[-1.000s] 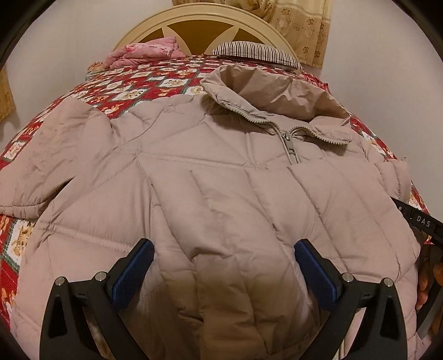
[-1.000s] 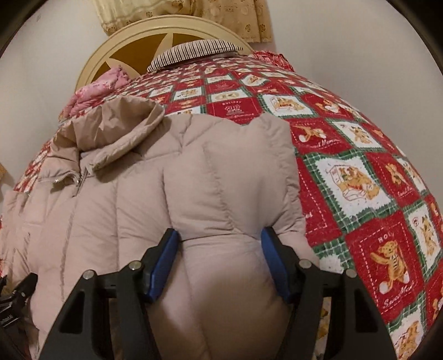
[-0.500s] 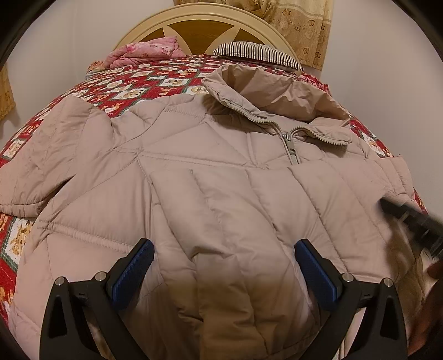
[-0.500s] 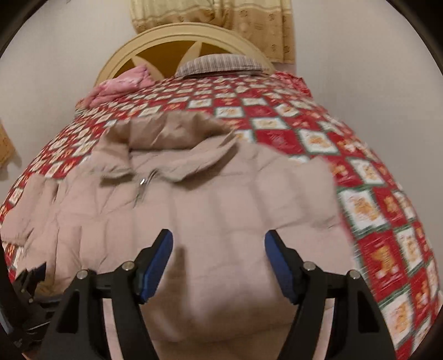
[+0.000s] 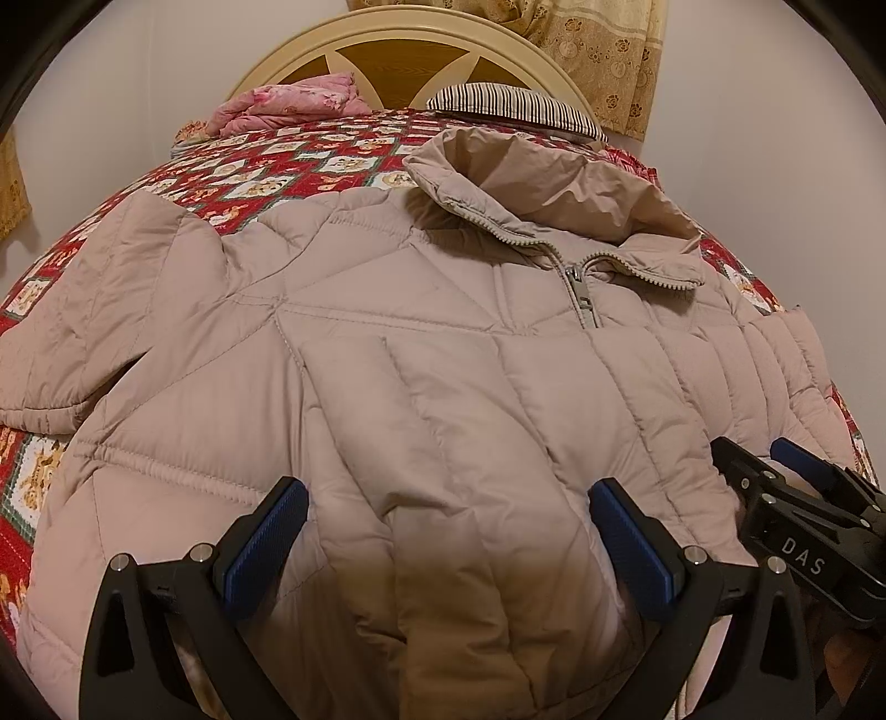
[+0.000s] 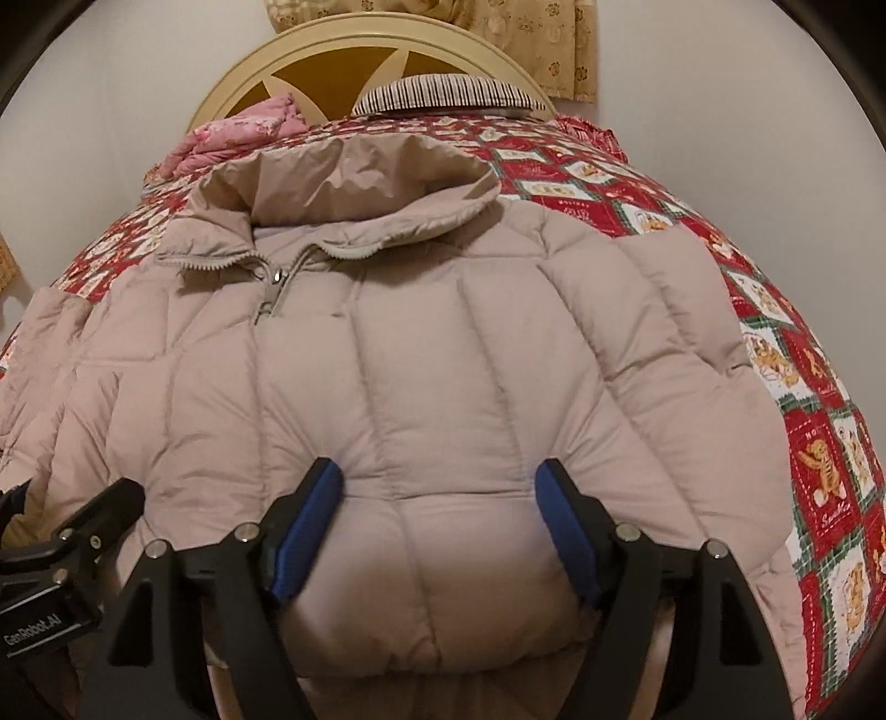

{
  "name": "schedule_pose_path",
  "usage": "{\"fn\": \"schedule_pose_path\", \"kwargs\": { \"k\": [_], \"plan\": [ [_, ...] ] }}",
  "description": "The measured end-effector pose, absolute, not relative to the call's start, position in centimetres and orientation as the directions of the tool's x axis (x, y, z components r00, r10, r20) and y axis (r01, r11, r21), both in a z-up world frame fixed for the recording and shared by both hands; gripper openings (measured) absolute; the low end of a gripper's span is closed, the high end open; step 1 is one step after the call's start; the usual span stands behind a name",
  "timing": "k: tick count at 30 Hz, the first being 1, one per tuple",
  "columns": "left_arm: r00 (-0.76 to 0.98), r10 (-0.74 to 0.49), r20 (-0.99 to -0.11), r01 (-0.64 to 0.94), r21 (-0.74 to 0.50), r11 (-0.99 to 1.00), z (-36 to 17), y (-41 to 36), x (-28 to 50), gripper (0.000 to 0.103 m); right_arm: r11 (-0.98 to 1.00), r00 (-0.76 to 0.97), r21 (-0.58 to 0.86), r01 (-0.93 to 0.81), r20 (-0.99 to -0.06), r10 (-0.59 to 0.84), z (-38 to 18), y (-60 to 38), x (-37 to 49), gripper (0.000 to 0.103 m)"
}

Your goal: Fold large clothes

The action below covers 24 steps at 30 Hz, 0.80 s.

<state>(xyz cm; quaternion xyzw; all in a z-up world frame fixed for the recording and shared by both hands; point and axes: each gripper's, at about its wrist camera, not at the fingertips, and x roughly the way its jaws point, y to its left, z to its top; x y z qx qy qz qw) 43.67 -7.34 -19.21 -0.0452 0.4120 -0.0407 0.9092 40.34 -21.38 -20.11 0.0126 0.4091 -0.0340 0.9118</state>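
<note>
A beige quilted puffer jacket (image 5: 443, 343) lies front up on the bed, zipped, collar toward the headboard; it also fills the right wrist view (image 6: 432, 354). Its one sleeve (image 5: 94, 310) spreads out to the left. The other sleeve (image 6: 459, 554) is folded across the body and lies between my right gripper's pads. My left gripper (image 5: 448, 537) is open over the jacket's lower front. My right gripper (image 6: 443, 526) is open, its pads either side of the sleeve's puffy end. The right gripper also shows at the right in the left wrist view (image 5: 797, 498).
The bed has a red patchwork quilt (image 6: 819, 443) with bear prints. A striped pillow (image 5: 515, 105) and a pink folded cloth (image 5: 288, 102) lie by the cream headboard (image 5: 404, 33). A wall runs close along the bed's right side.
My right gripper has swung left, carrying the sleeve across the jacket's body, and now appears beside the left gripper. The left gripper has barely moved.
</note>
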Motion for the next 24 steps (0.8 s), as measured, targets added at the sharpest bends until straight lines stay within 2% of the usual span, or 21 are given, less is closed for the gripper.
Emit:
{"fn": "schedule_pose_path", "kwargs": {
  "k": [15, 24],
  "plan": [
    [0.645, -0.087, -0.759, 0.037, -0.082, 0.996, -19.4, -7.7, 43.9, 0.102, 0.995, 0.653, -0.063, 0.083, -0.751, -0.102, -20.5, -20.8, 40.6, 0.079],
    [0.639, -0.167, -0.751, 0.073, -0.156, 0.985, -18.1, -6.0, 43.1, 0.102, 0.992, 0.651, -0.094, 0.090, -0.748, -0.130, -20.7, -20.5, 40.7, 0.080]
  ]
}}
